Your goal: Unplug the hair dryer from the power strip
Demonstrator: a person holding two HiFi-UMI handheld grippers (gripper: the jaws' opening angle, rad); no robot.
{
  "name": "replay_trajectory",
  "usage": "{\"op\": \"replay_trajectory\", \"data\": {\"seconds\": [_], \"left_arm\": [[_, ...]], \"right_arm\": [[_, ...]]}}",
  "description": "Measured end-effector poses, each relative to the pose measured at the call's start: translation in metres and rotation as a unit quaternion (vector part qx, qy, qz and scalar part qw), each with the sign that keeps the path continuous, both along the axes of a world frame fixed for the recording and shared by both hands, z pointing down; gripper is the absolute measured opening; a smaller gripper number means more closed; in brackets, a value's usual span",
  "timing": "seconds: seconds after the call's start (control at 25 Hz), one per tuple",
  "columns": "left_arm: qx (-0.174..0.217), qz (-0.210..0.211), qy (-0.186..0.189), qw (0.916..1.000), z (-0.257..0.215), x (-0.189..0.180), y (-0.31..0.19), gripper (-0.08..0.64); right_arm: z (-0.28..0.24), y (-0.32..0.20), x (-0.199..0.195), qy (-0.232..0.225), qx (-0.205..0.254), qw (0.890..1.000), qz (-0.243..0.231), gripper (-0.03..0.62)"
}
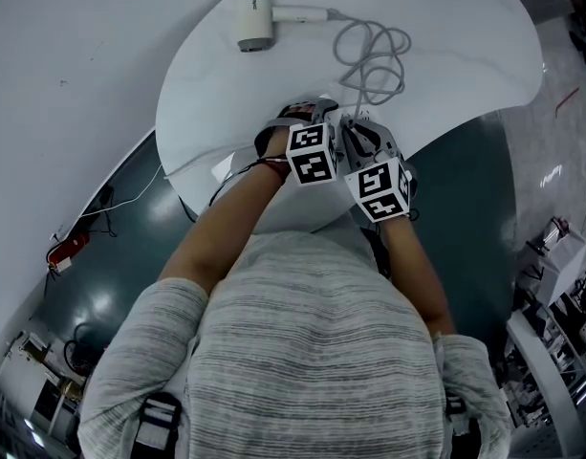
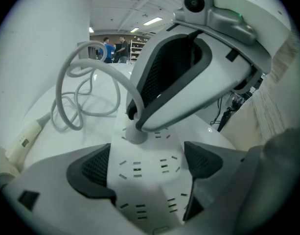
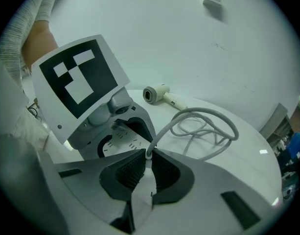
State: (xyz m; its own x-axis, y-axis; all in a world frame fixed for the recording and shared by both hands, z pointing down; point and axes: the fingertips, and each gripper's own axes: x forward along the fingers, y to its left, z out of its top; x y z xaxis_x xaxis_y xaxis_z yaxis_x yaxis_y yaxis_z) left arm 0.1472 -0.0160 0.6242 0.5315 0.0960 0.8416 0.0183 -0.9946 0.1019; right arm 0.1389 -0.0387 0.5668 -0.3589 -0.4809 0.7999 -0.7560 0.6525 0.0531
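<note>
**If the strip rises with the plug, the pull goes nowhere**

Because the white table (image 1: 465, 27) ends just behind both hands, the open room is lopsided. Ahead of the jaws the top is broad and bare out to its curved far rim, while back toward the person there is almost none. A pull that swings backward could drag everything over that near edge, so straight up, where nothing hangs above the jaws, looks the safest way out.

The hair dryer (image 1: 254, 19) lies well ahead of the jaws and off to their left, near the far rim. Its cord (image 1: 371, 55) lies in slack loops between dryer and jaws, so a sharp yank would probably whip the loops rather than tug the dryer.

The power strip (image 2: 140, 204) sits between the jaws of the left gripper (image 2: 147, 163), whose pads press on its two long sides. Those sides look smooth, and if the pads slip the strip may lift with the plug.

The plug (image 2: 134, 133) stands in a socket just ahead of the left jaws. The right gripper (image 3: 149, 155) has closed on it low down, about where the cord leaves. A grip that narrow may slide up the cord or bend it. The right gripper also hangs almost against the left one, so a tilted pull risks knocking them together.
</note>
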Motion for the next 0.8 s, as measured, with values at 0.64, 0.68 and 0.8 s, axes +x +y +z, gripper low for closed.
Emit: {"op": "replay_trajectory", "data": {"seconds": [0.64, 0.68, 0.8], "left_arm": [[0.000, -0.009, 0.000, 1.0000, -0.001, 0.004, 0.001, 0.460], [0.000, -0.010, 0.001, 1.0000, -0.001, 0.003, 0.001, 0.460], [0.000, -0.023, 0.000, 0.9997, -0.001, 0.003, -0.002, 0.462]], "right_arm": [[-0.001, -0.001, 0.003, 0.010, -0.013, 1.000, 0.013, 0.053], [-0.001, -0.004, 0.003, 0.002, -0.022, 1.000, 0.011, 0.054], [-0.002, -0.009, 0.002, 0.001, -0.026, 1.000, 0.006, 0.054]]}}
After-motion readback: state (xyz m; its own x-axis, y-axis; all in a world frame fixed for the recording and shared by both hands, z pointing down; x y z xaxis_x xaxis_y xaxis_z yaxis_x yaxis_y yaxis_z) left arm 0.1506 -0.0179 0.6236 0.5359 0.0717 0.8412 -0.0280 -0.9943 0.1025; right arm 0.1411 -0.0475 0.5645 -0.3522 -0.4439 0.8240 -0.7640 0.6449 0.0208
